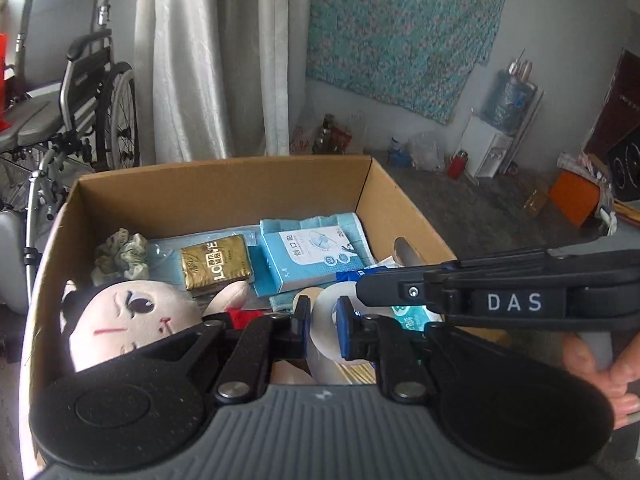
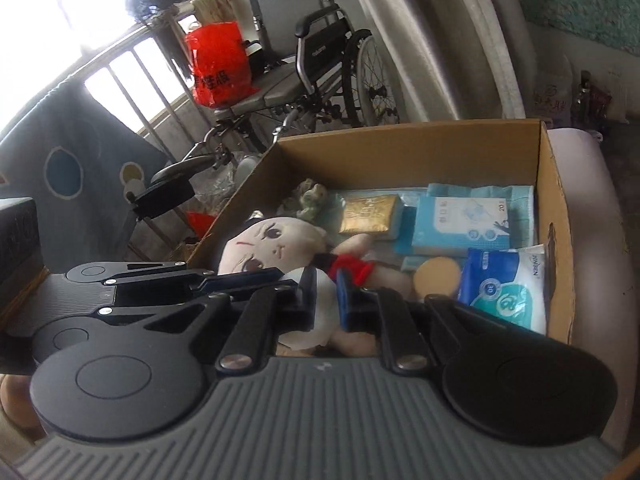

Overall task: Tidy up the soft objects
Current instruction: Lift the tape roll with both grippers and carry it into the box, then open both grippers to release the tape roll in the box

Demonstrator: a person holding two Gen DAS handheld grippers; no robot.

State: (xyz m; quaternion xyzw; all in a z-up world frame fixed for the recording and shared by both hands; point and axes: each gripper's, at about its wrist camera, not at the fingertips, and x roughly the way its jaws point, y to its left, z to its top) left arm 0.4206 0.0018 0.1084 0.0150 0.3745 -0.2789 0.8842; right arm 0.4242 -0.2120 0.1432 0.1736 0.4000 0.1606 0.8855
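Observation:
A plush doll (image 1: 128, 316) (image 2: 264, 248) with a pale face, red scarf and white body hangs low over the open cardboard box (image 1: 224, 168) (image 2: 400, 132), at its near left. My left gripper (image 1: 324, 322) (image 2: 294, 280) is shut on the doll's white body. My right gripper (image 2: 326, 304) (image 1: 362, 290) is shut on the same white cloth just beside it. Lying in the box are a gold tissue pack (image 1: 216, 262) (image 2: 370, 214), a blue mask pack (image 1: 308, 256) (image 2: 460, 224), a crumpled scrunchie (image 1: 120, 256) (image 2: 310, 200) and a wet-wipes pack (image 2: 504, 284).
A round tan puff (image 2: 436, 278) lies by the wipes. A wheelchair (image 1: 92, 100) (image 2: 320, 72) stands behind the box on the left, with a red bag (image 2: 218, 66) on its seat. A curtain (image 1: 208, 60) hangs behind. A hand (image 1: 600, 360) holds the right gripper.

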